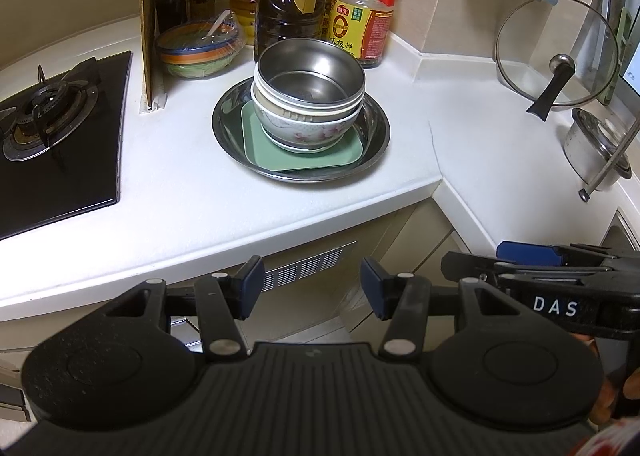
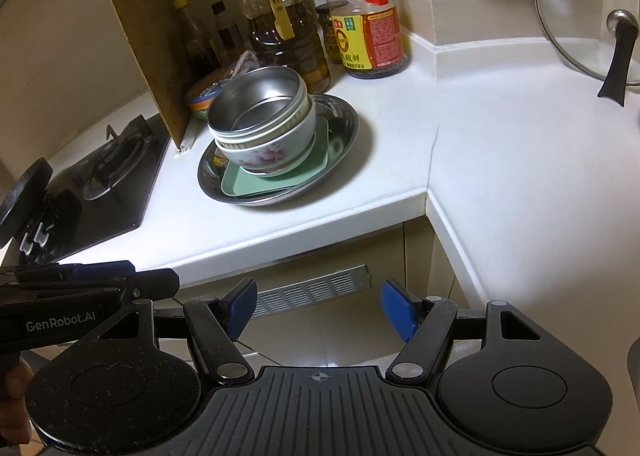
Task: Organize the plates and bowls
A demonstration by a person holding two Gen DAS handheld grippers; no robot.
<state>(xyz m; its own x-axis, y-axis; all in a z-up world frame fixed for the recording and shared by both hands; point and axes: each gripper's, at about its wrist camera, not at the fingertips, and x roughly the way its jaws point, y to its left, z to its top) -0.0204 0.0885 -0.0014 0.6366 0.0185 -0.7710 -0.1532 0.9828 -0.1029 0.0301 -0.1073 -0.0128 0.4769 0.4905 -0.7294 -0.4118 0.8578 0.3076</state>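
Note:
A stack stands on the white counter (image 1: 192, 195): a round steel plate (image 1: 376, 135) at the bottom, a green square plate (image 1: 304, 161) in it, a flowered white bowl (image 1: 308, 129) on that, and steel bowls (image 1: 312, 75) nested on top. The right wrist view shows the same stack: steel plate (image 2: 344, 123), green plate (image 2: 256, 185), flowered bowl (image 2: 272, 153), steel bowl (image 2: 256, 103). My left gripper (image 1: 312, 288) hangs open and empty in front of the counter edge, well short of the stack. My right gripper (image 2: 318, 308) is open and empty too, beside the left one.
A gas hob (image 1: 52, 127) lies left of the stack behind a cardboard divider (image 1: 150, 15). Oil and sauce bottles (image 1: 364, 15) and a wrapped striped bowl (image 1: 200, 45) crowd the back. A glass lid (image 1: 556, 51) and a steel pot (image 1: 596, 147) stand at the right.

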